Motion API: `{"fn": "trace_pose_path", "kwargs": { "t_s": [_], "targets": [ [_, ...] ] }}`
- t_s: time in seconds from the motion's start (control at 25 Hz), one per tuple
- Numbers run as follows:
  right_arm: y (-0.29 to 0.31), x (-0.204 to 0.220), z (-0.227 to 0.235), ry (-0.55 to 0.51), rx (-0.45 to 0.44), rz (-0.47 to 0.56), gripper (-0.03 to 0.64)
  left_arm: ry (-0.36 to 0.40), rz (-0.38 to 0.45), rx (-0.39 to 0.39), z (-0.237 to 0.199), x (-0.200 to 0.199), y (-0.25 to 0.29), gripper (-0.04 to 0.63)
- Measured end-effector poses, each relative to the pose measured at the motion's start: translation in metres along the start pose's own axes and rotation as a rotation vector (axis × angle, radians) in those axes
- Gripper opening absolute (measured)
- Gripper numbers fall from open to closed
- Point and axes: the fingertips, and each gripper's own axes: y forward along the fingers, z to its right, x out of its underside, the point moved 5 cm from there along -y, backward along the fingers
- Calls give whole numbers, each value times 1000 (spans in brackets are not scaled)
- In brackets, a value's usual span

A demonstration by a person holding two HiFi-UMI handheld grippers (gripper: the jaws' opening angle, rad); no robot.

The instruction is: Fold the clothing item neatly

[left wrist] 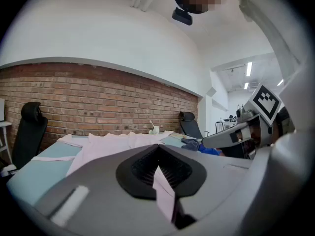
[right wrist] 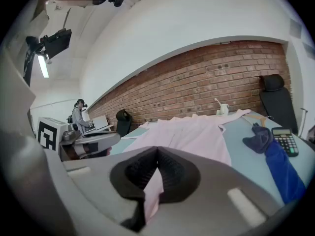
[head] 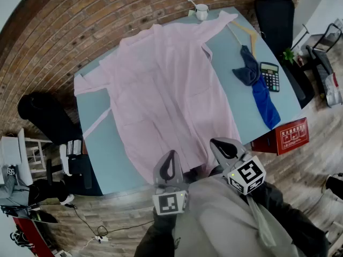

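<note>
A pale pink garment [head: 166, 90] lies spread open on the light blue table [head: 102, 143], with one sleeve reaching toward the far corner. Its near hem hangs at the table's front edge. My left gripper [head: 170, 157] is shut on that hem, left of centre. My right gripper [head: 218, 143] is shut on the same hem, further right. In the left gripper view a strip of pink cloth [left wrist: 165, 193] shows pinched in the shut left gripper [left wrist: 158, 149]. The right gripper view shows the same: a pink fold [right wrist: 151, 191] is clamped in the right gripper [right wrist: 156, 152].
On the table's right part lie a blue cloth [head: 258, 87], a calculator [head: 269, 75] and a wooden hanger [head: 244, 33]; a white cup [head: 201, 10] stands at the far edge. A red box [head: 289, 135] sits beside the table. Black chairs [head: 43, 114] stand at the left and far right.
</note>
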Motion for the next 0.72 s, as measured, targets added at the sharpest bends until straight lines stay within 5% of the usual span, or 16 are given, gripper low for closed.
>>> {"fn": "trace_pose_path", "kwargs": {
  "t_s": [0.72],
  "targets": [
    [16,8,-7,92,95,11,0,-1,3,68,-23,10,8,8]
  ]
}}
